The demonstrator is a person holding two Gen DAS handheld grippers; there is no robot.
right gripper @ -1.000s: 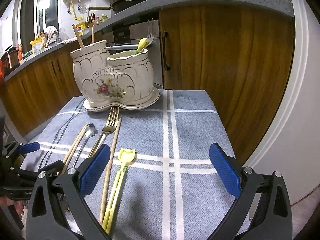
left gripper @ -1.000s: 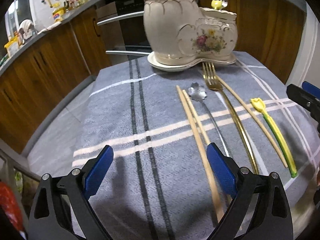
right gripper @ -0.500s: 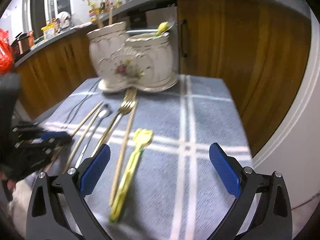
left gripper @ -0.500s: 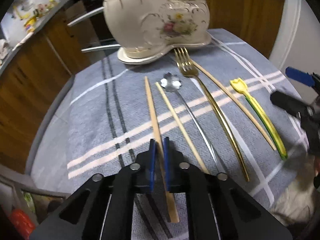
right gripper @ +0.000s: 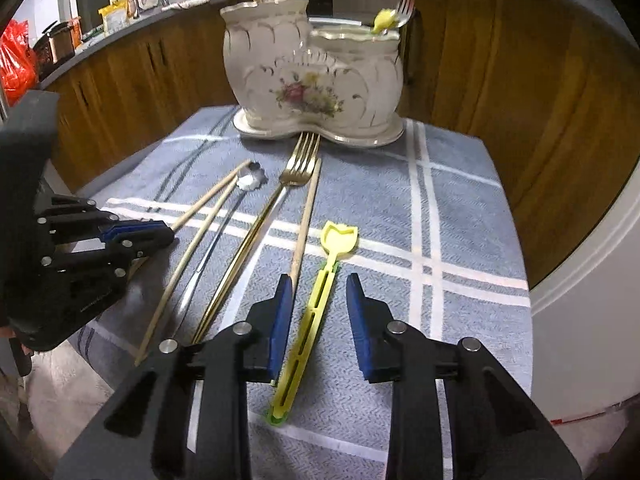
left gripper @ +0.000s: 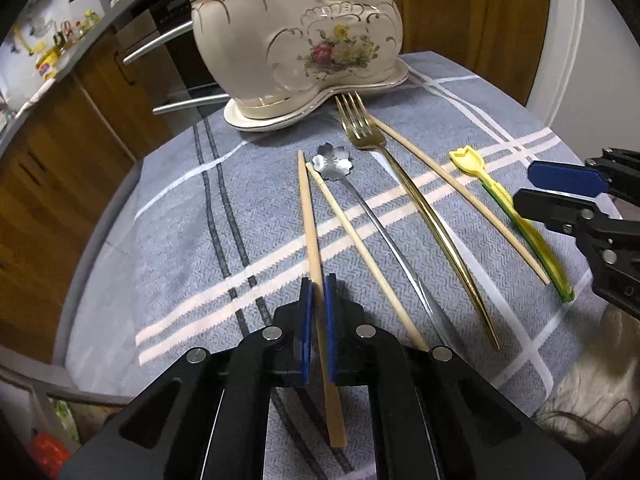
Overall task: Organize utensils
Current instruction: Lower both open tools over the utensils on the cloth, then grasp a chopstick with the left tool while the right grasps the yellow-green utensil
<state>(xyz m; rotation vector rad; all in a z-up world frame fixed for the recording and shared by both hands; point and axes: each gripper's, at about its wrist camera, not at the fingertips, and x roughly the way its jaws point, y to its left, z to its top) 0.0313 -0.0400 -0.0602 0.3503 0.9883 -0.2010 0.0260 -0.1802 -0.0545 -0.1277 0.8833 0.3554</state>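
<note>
The left gripper [left gripper: 315, 300], at the bottom centre of the left wrist view, had its blue pads drawn almost together on the leftmost wooden chopstick [left gripper: 310, 216], gripping it in its lower half, with the butt end sticking out below the jaws. A likely failure here was the stick swinging in the grip when lifted: the long tip end reached up toward the centre of the frame, and the round shaft gave the pads little to bite on. A second chopstick [left gripper: 360, 252] lay just to its right, close enough to be dragged along.

The right gripper [right gripper: 316, 308], at the bottom centre of its own view, was closing at a narrow gap around the yellow tulip-topped utensil [right gripper: 316, 300], which lay between the pads; they did not appear to press on it yet. The left pad sat right beside a third chopstick [right gripper: 306, 216], so it could have caught that as well, or pushed the thin yellow handle askew on the cloth.

Farther out, toward mid-frame, lay the gold fork [right gripper: 296, 168] and the flower-bowled silver spoon [right gripper: 250, 178], all on the grey striped cloth [right gripper: 460, 216]. The floral ceramic utensil holder [right gripper: 312, 84] stood at the upper centre, already holding a few utensils.
</note>
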